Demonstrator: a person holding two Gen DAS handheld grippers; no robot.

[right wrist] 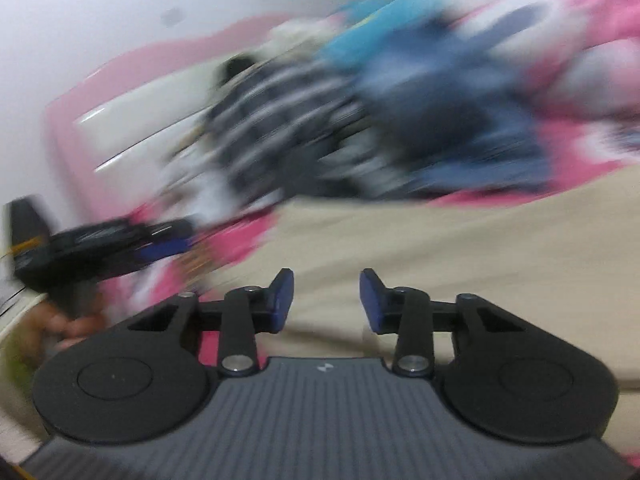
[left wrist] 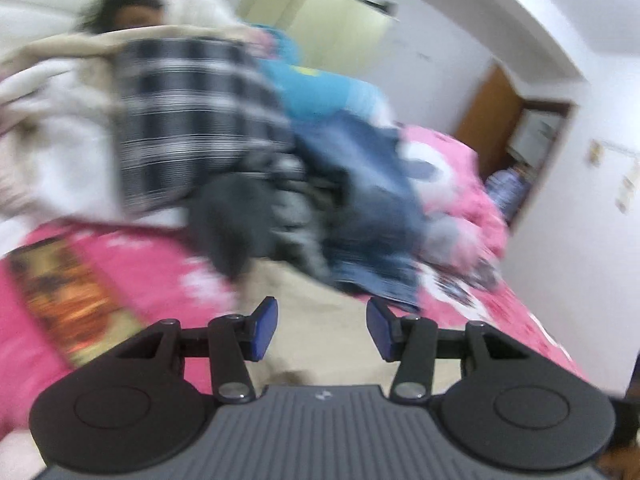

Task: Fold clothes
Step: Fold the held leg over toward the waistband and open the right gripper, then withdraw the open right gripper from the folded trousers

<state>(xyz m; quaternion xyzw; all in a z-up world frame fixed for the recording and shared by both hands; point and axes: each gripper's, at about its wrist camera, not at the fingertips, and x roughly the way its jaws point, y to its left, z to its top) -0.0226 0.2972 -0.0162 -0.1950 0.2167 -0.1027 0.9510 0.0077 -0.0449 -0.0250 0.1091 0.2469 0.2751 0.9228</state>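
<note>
A beige garment lies flat on the pink bedspread right under my left gripper, which is open and empty. In the right wrist view the same beige garment spreads under my right gripper, also open and empty. My left gripper shows blurred at the left of that view. Behind lies a pile of clothes: a black-and-white plaid piece, blue jeans, a turquoise top and white cloth. Both views are motion-blurred.
A person's head shows behind the pile. An orange patterned item lies on the bedspread at left. A pink headboard and white wall are beyond; a wooden doorway stands at the right.
</note>
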